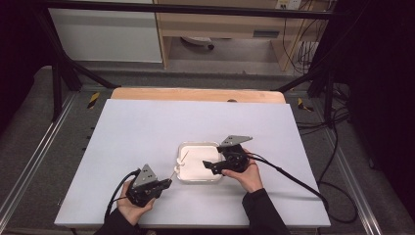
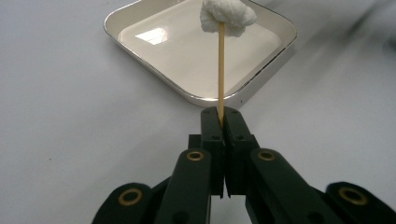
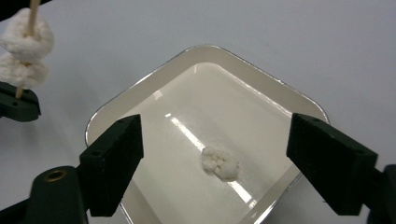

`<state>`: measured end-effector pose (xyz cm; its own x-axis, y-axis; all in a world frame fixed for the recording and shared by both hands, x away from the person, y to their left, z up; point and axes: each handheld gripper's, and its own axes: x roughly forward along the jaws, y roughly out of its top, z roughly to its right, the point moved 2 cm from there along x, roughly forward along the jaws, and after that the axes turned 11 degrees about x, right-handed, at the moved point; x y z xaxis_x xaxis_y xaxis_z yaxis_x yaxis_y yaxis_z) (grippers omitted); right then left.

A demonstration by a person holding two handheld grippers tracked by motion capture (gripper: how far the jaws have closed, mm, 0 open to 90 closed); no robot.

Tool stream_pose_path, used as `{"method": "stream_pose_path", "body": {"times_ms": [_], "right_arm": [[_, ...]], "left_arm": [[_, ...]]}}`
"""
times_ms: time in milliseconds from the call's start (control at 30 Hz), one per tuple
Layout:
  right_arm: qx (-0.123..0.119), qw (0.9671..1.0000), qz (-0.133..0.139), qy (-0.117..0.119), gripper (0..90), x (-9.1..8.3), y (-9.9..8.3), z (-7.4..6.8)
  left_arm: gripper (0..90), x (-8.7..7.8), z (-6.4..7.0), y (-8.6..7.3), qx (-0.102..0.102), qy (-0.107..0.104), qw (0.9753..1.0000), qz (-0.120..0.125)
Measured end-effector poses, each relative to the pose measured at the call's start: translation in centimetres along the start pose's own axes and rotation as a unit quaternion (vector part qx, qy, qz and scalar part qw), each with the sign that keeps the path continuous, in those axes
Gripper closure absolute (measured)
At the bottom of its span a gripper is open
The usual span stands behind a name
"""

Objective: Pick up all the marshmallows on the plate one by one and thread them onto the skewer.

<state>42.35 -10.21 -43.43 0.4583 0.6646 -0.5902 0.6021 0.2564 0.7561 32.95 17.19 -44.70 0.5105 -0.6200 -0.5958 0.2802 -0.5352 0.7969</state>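
Observation:
A thin wooden skewer is clamped upright between the shut jaws of my left gripper. In the right gripper view two white puffy lumps are threaded on the skewer. The front one hides the other in the left gripper view. A shallow square white tray lies mid-table, with the skewer tip over its left rim. My right gripper hovers open over the tray. One loose white lump lies on the tray floor between its jaws.
The tray sits on a white table sheet with bare room all round. A wooden table edge lies at the back. Black frame bars and cables stand at the sides. Left gripper and right gripper flank the tray.

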Motion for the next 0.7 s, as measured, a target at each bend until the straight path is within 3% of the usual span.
{"method": "stream_pose_path", "body": {"times_ms": [367,700], "right_arm": [[-0.007,0.9994,-0.034,-0.008,45.1,2.2,-1.0,0.7],[-0.026,0.9983,-0.051,-0.01,59.2,2.7,-1.5,1.0]], "left_arm": [[88.4,0.0,0.0,0.0,0.001,-0.001,1.0,-0.001],[88.4,0.1,0.0,0.0,0.001,-0.002,1.0,-0.001]]}}
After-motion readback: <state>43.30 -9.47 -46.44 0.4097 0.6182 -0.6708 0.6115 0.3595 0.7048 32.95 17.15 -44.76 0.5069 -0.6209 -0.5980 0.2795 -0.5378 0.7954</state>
